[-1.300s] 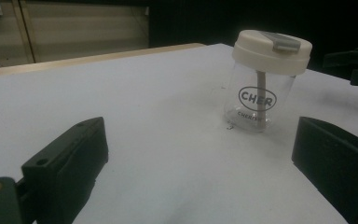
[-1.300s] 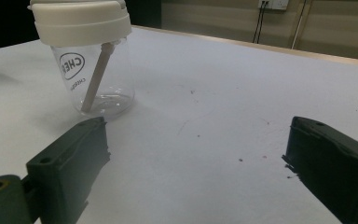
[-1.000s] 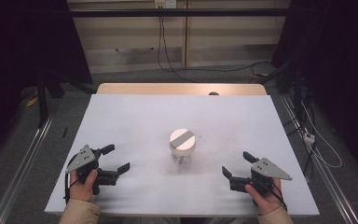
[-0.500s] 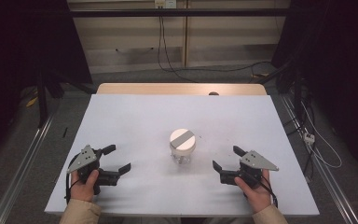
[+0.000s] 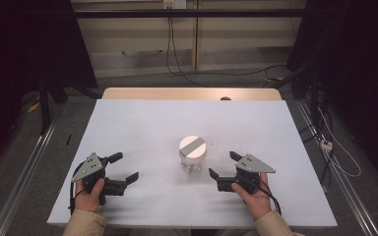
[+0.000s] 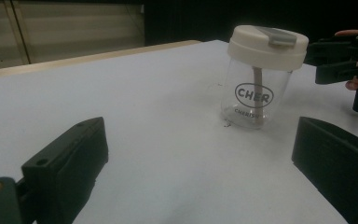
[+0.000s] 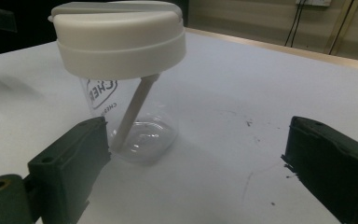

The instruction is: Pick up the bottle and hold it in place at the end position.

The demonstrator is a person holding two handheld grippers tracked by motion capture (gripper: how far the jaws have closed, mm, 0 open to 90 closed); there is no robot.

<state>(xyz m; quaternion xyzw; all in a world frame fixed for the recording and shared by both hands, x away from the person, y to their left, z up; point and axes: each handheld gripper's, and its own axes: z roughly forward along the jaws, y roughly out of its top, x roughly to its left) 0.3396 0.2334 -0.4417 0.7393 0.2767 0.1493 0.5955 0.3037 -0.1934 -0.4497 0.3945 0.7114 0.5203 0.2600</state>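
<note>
My right gripper [image 5: 223,166] has been sliding in toward the jar [image 5: 193,154] since a second ago, while my left gripper [image 5: 124,167] is staying where it was near the front left of the table [image 5: 142,123]. The jar is standing upright at the middle of the white table, its clear body capped by a white lid [image 5: 193,145] with a grey strip across the top.

From the high view I am seeing both grippers lying low over the table with their jaws spread wide, the right one now just beside the jar, the left one well apart from it. Nothing is being pinched by either.

The left gripper view is giving me what the high view is not: the black lettering "CHER" [image 6: 254,94] in an oval on the jar's glass, and a pale stem [image 6: 257,88] hanging down inside from the lid. It is also showing my right gripper [image 6: 342,63] off beyond the jar, with fingertips of my hand on it.

The right gripper view is putting the jar [image 7: 130,116] close up, just past my left-hand jaw and not between the two. Here the stem [image 7: 133,112] is slanting down to the jar's floor, and small dark specks [image 7: 251,124] are showing on the table surface.
</note>
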